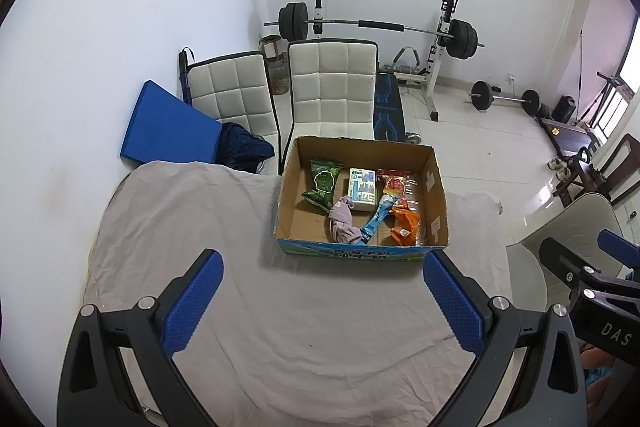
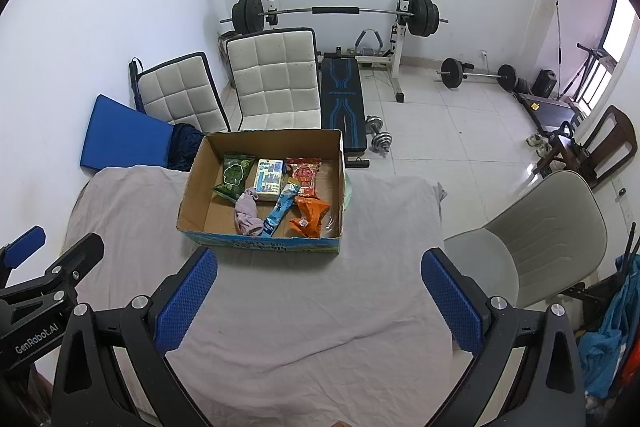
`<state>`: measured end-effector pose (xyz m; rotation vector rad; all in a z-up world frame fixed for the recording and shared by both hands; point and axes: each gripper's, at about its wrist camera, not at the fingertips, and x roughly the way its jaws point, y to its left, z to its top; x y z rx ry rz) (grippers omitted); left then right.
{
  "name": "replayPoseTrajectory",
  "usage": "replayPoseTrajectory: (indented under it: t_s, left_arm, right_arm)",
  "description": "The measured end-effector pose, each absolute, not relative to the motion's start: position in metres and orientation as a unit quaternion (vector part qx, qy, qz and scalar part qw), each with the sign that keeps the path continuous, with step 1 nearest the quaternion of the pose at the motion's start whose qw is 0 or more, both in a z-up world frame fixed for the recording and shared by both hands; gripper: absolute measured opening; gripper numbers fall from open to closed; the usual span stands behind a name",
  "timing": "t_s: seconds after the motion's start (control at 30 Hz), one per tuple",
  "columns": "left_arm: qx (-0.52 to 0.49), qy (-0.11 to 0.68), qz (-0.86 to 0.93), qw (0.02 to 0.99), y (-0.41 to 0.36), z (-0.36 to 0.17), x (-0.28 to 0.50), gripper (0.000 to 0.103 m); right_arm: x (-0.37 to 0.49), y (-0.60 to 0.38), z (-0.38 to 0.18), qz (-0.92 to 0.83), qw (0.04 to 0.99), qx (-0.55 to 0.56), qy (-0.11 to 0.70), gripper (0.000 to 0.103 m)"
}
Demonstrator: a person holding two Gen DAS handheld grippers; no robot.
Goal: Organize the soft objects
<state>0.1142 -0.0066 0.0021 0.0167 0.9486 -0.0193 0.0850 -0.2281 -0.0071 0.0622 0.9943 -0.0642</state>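
Hovering released before the cardboard box, the left gripper and right gripper held nothing; packing looked complete, with withdrawal probably next.

Brown cardboard box with a blue-and-green printed front, holding a green snack packet, a red snack packet, an orange crumpled wrapper, a light-blue stick sachet and a pale mauve cloth. Wrinkled grey-beige sheet (plain, unpatterned). Gripper pads: blue, dot-textured.
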Motion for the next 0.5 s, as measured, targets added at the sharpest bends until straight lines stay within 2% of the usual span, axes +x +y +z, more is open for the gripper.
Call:
replayPoseTrajectory:
  t_s: [0.5]
  left_arm:
    - [0.006, 0.454, -0.012, 0.891, -0.0064, 0.0020, 0.1147, 0.103]
  right_arm:
    - [0.0843, -0.2278, -0.0097, -0.030, 0.878, 0.025, 0.477, 0.103]
